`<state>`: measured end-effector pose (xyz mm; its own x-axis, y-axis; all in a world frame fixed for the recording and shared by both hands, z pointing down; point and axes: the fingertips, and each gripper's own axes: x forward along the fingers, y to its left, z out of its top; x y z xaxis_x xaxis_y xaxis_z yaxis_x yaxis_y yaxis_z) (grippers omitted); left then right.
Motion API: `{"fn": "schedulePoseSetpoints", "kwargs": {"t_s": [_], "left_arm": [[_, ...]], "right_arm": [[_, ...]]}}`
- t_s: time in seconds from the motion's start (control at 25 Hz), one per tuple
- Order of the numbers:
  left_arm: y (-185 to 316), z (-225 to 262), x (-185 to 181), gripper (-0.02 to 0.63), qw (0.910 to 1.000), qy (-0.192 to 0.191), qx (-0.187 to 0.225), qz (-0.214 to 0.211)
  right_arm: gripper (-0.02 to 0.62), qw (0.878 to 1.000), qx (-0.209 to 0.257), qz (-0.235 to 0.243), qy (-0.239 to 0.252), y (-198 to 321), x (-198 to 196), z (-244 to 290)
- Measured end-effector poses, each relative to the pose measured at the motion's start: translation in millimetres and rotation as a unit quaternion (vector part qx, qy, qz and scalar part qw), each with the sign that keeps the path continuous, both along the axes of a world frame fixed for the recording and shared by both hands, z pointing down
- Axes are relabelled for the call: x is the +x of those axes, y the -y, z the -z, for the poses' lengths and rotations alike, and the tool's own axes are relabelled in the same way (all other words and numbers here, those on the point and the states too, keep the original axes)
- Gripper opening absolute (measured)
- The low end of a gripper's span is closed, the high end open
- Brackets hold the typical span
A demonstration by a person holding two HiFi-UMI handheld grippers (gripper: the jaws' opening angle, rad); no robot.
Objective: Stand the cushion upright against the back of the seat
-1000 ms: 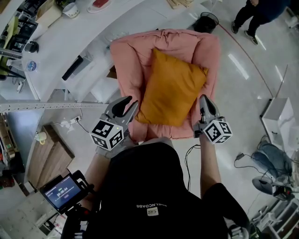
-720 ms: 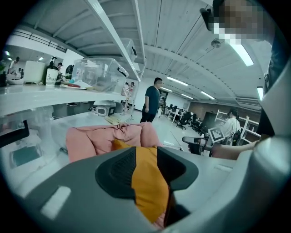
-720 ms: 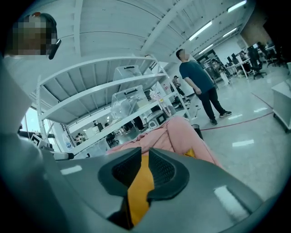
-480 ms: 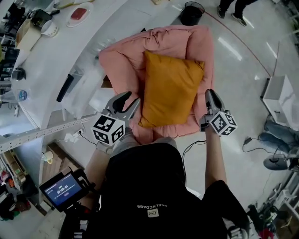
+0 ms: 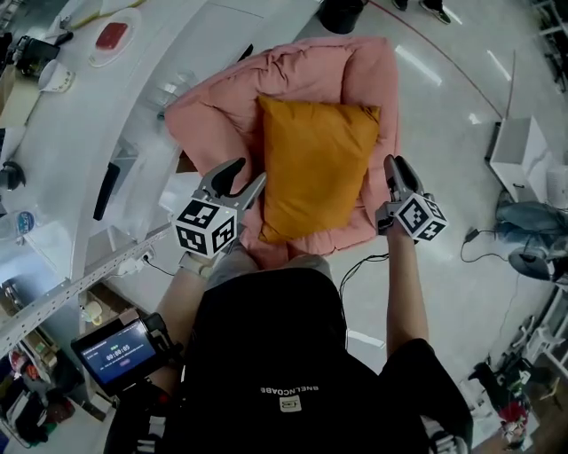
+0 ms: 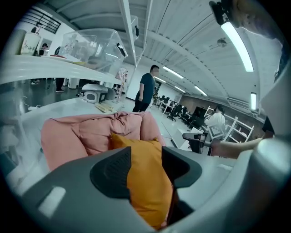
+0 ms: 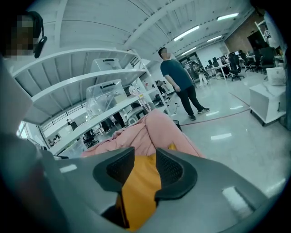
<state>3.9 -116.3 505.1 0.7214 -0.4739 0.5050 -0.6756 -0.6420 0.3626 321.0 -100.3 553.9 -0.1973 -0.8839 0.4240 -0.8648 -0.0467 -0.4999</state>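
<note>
An orange cushion (image 5: 315, 164) lies flat on the pink soft seat (image 5: 213, 115), its far edge near the seat's puffy back (image 5: 311, 66). My left gripper (image 5: 247, 174) hovers at the cushion's near left corner; its jaws have just been opening, stand open, and hold nothing. My right gripper (image 5: 395, 163) is beside the seat's right front edge, its jaws also just opening, with a narrower gap and nothing in it. In the left gripper view the cushion (image 6: 148, 191) shows beyond the left gripper (image 6: 146, 155). The right gripper view shows the cushion (image 7: 136, 195) past the right gripper (image 7: 144, 157).
A white curved counter (image 5: 80, 115) runs along the seat's left, with a plate (image 5: 111, 37) on it. A black bin (image 5: 342, 13) stands behind the seat, and a cable (image 5: 359, 266) lies on the floor nearby. A person (image 7: 177, 77) stands beyond the seat.
Both grippers have come forward and lower toward the seat's front. The right jaws, shut a second ago, now stand apart, and the left jaws are wider.
</note>
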Motion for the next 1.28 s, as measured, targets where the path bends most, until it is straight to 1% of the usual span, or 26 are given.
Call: {"fn": "schedulePoseSetpoints", "kwargs": {"t_s": [0.12,0.28,0.44,0.52,0.6,0.84,0.96,1.04,1.28], "left_arm": [[6.7,-11.3,11.2,0.224,0.9998,0.007,-0.015,-0.011],[12.3,-21.7,26.5,0.247,0.9991,0.014,-0.032,-0.025],[42.2,-75.0,21.1,0.268,0.9971,0.016,-0.063,-0.038],[47.7,-85.8,24.2,0.279,0.9962,0.016,-0.073,-0.044],[50.2,-86.4,30.3,0.290,0.9956,0.019,-0.078,-0.049],[62.8,-92.7,42.4,0.298,0.9943,0.020,-0.091,-0.052],[66.4,-109.7,47.0,0.312,0.9932,0.022,-0.100,-0.057],[71.3,-123.2,48.0,0.319,0.9926,0.022,-0.107,-0.053],[79.2,-159.8,46.9,0.348,0.9894,0.023,-0.135,-0.049]], "right_arm": [[0.170,1.000,-0.016,0.003,-0.001,7.1,5.7,-8.9],[0.230,0.999,-0.033,0.011,-0.004,16.9,13.2,-13.7],[0.267,0.998,-0.064,0.005,-0.004,46.7,3.1,-62.2],[0.281,0.997,-0.074,-0.006,0.004,53.8,5.0,-72.4],[0.292,0.996,-0.080,-0.020,0.012,57.1,11.2,-74.8],[0.325,0.992,-0.103,-0.059,0.035,66.0,19.5,-85.1],[0.345,0.989,-0.121,-0.074,0.040,70.4,25.8,-106.0],[0.353,0.987,-0.130,-0.083,0.047,76.1,30.1,-120.3],[0.375,0.980,-0.154,-0.105,0.073,94.3,29.4,-160.8]]}}
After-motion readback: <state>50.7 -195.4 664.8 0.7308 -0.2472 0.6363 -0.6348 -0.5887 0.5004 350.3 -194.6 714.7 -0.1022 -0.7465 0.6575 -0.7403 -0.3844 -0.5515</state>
